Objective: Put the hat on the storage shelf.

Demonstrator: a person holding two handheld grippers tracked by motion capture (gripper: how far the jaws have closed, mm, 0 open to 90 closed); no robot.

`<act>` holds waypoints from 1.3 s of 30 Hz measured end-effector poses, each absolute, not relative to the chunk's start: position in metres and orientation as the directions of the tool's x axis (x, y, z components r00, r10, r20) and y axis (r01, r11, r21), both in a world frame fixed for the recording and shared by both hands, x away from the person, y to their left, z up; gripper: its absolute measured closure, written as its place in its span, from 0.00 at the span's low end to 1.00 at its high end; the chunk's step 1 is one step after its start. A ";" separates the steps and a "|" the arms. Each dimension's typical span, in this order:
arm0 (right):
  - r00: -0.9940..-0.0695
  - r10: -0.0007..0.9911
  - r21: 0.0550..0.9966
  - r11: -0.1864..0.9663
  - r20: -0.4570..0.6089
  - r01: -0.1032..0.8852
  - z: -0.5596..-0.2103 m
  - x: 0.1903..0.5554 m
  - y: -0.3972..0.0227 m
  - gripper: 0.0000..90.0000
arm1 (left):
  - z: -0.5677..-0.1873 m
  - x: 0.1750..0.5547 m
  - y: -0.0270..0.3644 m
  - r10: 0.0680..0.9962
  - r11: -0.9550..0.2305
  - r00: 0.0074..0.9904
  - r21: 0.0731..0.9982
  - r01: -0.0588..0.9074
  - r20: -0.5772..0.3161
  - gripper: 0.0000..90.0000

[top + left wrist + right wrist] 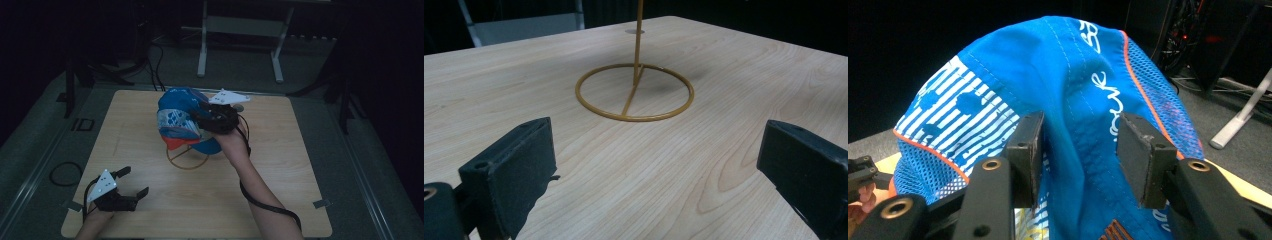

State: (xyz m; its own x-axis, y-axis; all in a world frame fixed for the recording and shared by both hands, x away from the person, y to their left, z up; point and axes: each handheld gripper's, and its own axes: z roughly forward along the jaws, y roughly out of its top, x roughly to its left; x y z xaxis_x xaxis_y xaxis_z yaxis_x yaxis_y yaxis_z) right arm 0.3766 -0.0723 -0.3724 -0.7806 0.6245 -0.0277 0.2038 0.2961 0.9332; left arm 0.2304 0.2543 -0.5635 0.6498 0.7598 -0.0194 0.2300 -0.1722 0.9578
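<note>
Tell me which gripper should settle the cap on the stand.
Right, probably. The right gripper is at the blue cap atop the gold wire stand, jaws parted around a fold. The left gripper rests open near the table's front edge.

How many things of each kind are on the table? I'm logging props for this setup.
Blue cap: 1
Gold wire stand: 1
Hand-held gripper: 2, the left and the right
Total: 4

The left gripper [131, 182] rests low near the person, jaws spread wide. The right gripper [200, 119] is raised on an outstretched forearm, jaws parted.
</note>
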 end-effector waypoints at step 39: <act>-0.844 0.534 0.942 0.257 0.047 0.214 -0.408 0.345 -0.145 0.16 | -0.566 0.231 0.250 0.756 -0.170 0.654 0.957 0.235 -0.026 0.03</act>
State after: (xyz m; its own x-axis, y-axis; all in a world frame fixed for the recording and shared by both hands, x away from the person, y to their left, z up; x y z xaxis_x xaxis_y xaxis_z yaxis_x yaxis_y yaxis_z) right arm 0.3452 -0.1455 -0.4082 -0.8441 0.5341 0.0465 0.2144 0.2567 0.9424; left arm 0.2313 0.2498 -0.5659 0.6535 0.7565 -0.0259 0.2349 -0.1701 0.9570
